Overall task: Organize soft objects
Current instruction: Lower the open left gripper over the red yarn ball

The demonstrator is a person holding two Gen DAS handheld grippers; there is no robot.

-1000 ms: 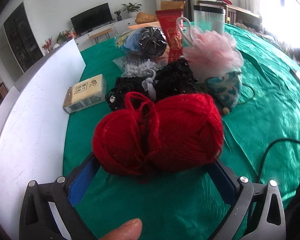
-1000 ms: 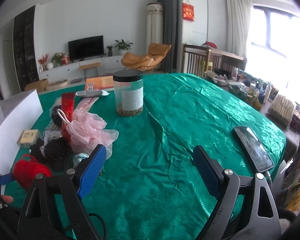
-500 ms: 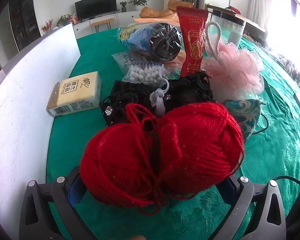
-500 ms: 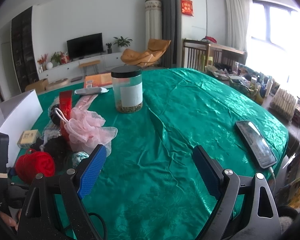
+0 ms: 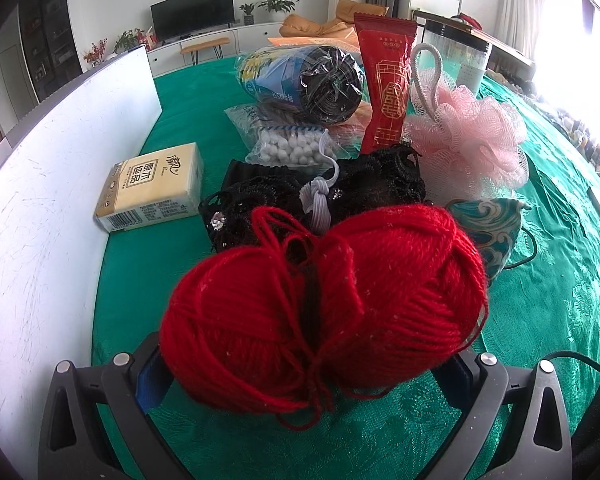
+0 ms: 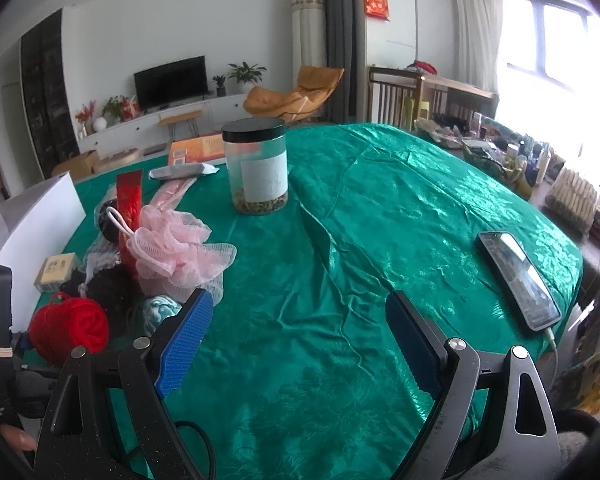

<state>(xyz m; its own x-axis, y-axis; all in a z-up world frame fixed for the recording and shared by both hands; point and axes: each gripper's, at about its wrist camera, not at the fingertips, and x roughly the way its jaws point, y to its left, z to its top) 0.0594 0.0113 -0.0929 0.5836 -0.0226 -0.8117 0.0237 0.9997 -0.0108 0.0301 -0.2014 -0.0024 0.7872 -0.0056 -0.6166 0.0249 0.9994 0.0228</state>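
The left tongs (image 5: 308, 364) pinched the red yarn ball (image 5: 324, 304) across its middle, above the green counter (image 5: 560, 300) near the clutter. The right tongs (image 6: 298, 344) stood spread, empty. Light and squashy, the yarn probably suits that waist grip; loose strands could snag.

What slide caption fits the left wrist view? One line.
Left gripper clamps a red yarn skein above the green tablecloth, soft items piled behind.

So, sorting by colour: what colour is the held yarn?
Red yarn, clearest in the left wrist view.
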